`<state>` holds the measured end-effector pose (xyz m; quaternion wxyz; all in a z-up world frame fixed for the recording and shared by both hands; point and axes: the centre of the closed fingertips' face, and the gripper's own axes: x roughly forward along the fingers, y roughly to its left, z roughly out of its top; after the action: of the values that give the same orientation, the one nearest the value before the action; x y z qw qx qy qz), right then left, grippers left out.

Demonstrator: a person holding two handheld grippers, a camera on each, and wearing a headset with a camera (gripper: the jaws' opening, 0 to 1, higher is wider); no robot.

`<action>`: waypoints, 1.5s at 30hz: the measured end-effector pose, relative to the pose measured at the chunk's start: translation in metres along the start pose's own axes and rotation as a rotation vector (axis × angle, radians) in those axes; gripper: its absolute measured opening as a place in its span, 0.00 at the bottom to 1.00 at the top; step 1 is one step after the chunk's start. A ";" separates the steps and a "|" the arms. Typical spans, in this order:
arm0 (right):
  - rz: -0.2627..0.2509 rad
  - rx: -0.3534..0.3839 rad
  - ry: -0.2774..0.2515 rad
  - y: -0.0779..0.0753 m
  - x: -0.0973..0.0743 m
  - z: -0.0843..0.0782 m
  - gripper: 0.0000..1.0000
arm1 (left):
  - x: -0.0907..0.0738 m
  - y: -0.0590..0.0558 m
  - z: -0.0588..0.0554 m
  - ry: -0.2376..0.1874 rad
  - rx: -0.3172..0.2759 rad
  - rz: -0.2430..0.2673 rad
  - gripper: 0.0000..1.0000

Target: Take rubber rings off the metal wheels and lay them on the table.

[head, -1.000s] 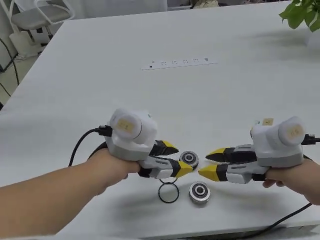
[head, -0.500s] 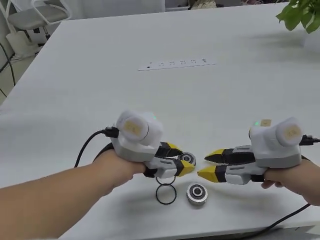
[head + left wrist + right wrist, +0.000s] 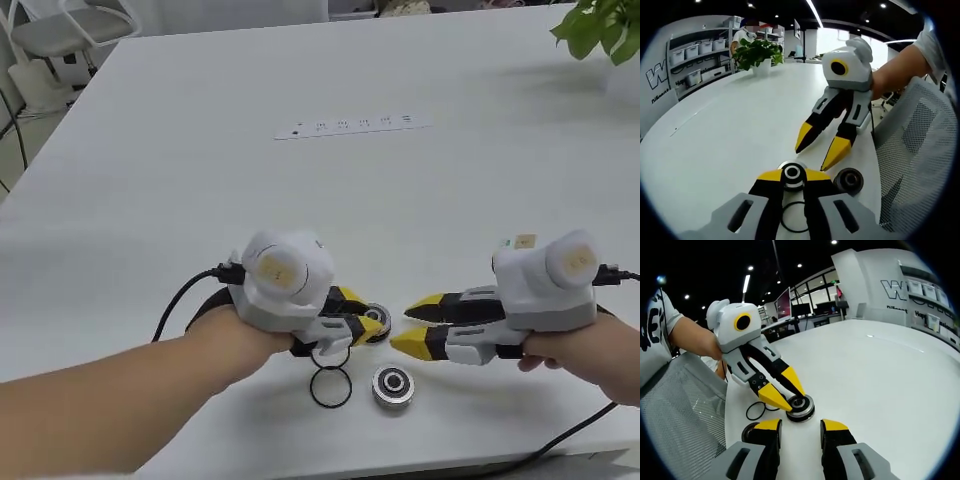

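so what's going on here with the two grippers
A person at a white table holds a gripper in each hand. The left gripper is shut on a wheel, low by the table's near edge. The right gripper is open, its tips pointing at that wheel but apart from it. A black ring lies loose on the table beside a second wheel, which neither gripper touches.

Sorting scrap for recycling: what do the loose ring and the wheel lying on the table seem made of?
Ring: thin, matte black, so probably rubber. Wheel: silvery rim with a sheen, likely steel; its dark middle is unclear.
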<state>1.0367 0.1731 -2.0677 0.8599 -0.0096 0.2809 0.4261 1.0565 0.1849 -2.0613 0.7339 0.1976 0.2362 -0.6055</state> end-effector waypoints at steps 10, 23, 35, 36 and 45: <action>0.010 -0.031 0.007 0.006 0.008 0.006 0.29 | 0.001 0.001 -0.001 -0.017 -0.007 0.032 0.07; 0.010 -0.093 0.037 0.002 0.023 0.006 0.29 | 0.001 0.001 -0.002 -0.023 -0.015 0.046 0.07; 0.003 -0.143 0.050 0.003 0.026 0.004 0.25 | 0.000 -0.001 -0.002 -0.024 -0.024 0.051 0.07; 0.001 -0.149 0.050 0.003 0.026 0.003 0.25 | -0.001 -0.002 -0.002 -0.024 -0.024 0.053 0.07; -0.007 -0.164 0.057 0.003 0.023 0.001 0.23 | -0.001 -0.004 -0.002 -0.026 -0.026 0.057 0.07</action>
<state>1.0456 0.1920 -2.0777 0.8494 -0.0929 0.2694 0.4442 1.0527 0.1862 -2.0623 0.7564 0.1869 0.2290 -0.5835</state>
